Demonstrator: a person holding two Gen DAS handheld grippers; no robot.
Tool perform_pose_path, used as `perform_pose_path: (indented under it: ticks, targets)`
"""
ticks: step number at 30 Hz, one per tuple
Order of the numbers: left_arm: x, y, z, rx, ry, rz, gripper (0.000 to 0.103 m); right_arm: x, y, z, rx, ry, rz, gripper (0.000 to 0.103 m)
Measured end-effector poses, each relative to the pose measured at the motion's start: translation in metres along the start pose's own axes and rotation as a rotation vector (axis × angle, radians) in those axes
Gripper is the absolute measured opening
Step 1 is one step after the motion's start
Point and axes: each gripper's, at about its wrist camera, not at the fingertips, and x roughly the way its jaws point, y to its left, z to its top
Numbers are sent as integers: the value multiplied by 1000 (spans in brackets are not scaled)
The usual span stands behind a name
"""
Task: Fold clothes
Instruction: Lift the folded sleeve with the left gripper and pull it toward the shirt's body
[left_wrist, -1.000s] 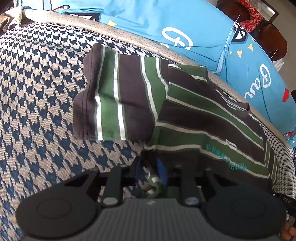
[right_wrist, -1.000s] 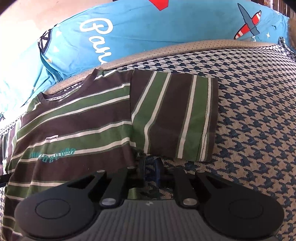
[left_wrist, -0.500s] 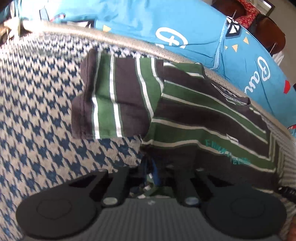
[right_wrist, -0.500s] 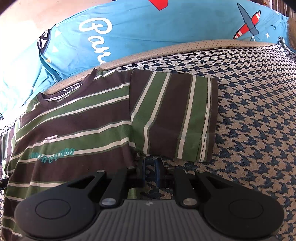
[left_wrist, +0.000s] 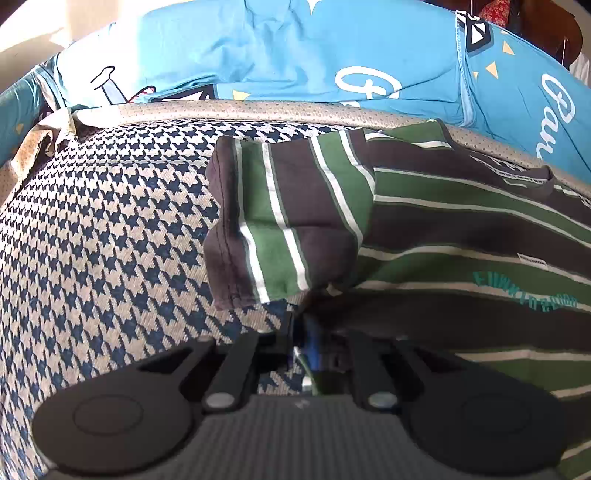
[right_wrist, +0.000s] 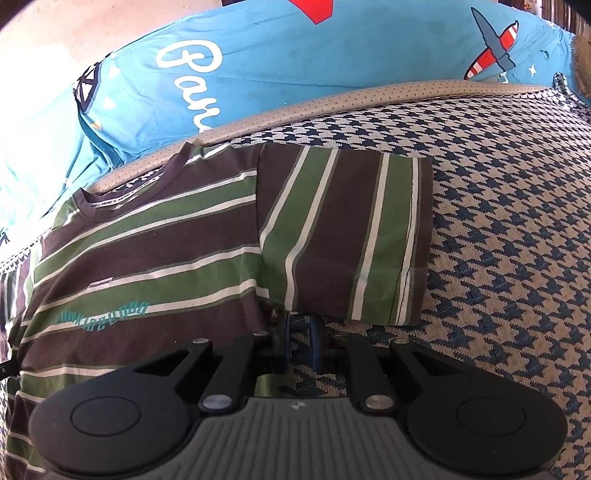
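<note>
Brown, green and white stripes mark the T-shirt (left_wrist: 461, 229) (right_wrist: 147, 258), which lies front up and spread flat on a blue-and-beige houndstooth cover (left_wrist: 110, 240) (right_wrist: 509, 221). Its collar (right_wrist: 129, 188) reaches the beige dotted border (right_wrist: 332, 99) at the far edge of the cover. Beyond that border sits bright blue cloth (right_wrist: 295, 62) printed with white script and a red-and-white aeroplane. Teal lettering (right_wrist: 103, 317) runs across the shirt's chest.

In the right wrist view, one short sleeve (right_wrist: 343, 236) lies smooth and flat, pointing out to the side. The right tongs (right_wrist: 299, 339) sit just below that sleeve's armpit, right beside the shirt's side edge. They are drawn nearly together – the narrow slit between the blue pads shows only the houndstooth cover.

In the left wrist view, the other sleeve (left_wrist: 288, 214) is less tidy, with its lower hem puckered and slightly raised near the armpit. The left tongs (left_wrist: 301, 332) are at the shirt's side edge just under this armpit. Their jaws are close together and opening slightly, with a strip of green-and-white shirt cloth between them – the pads look pressed on it. Dark shadow over the shirt's body beside these tongs hides the finer detail of the cloth there.
</note>
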Motion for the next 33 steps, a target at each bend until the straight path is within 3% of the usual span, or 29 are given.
perform_pose_path:
  ticks: [3,8,13,17,22,33]
  targets:
    - [-4,3,0,-7,-7,29,36,0,-3,-1,13,6,17,12]
    - [-17,15,-10,-69,-5,-35,43,-12,-10,-10,51,6,60,14]
    - [-39,13,-28,-41,-37,-54,50,-29,-17,-21,90,-12,101,22]
    - [-52,15,-43,-46,-42,-92,58,-41,-17,-39,122,3,133,23]
    - [-65,17,-64,-38,-47,-95,65,-54,-14,-64,131,19,174,23]
    - [-79,33,-98,-87,-30,-72,73,-69,-6,-98,77,-32,149,24]
